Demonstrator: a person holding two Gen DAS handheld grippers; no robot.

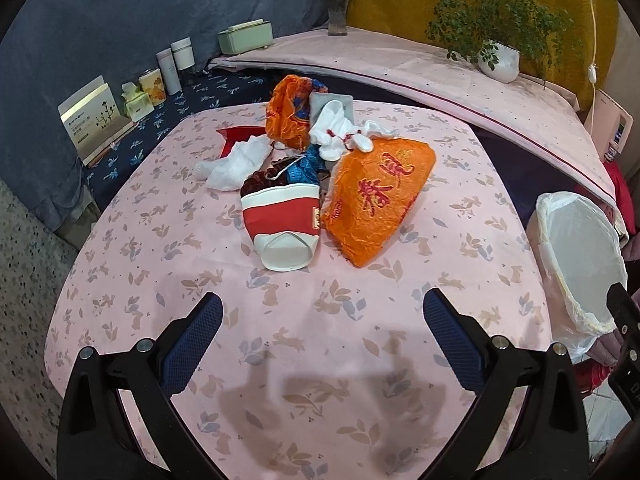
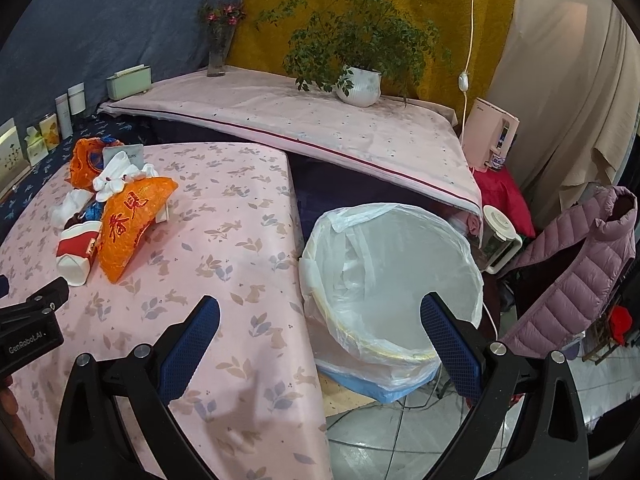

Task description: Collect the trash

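The desk, draped in a pink cloth printed with rabbits and leaves, fills the middle and lower part of the left wrist view and the left half of the right wrist view. Just off its right edge stands the trash bin, lined with a thin white bag (its mouth open toward the camera), filling the centre of the right wrist view and sitting at the right edge of the left one. A puffy pink jacket hangs at the right of the right wrist view. The trash is heaped in the upper middle of the left wrist view, well apart from the bin: a large orange plastic bag with red characters lies at the right of the heap, touching a red-and-white paper cup tipped on its side with its mouth toward the camera. Behind these sit a second crumpled orange bag, white crumpled tissue at the left, more white wadding with red marks, and a scrap of blue wrapper in the middle. The left tongs, at the bottom of the left wrist view, hang above bare cloth with their blue-padded fingers spread wide and nothing between them. The right tongs are likewise spread wide and hold nothing, one finger over the desk edge and the other over the bin's rim.
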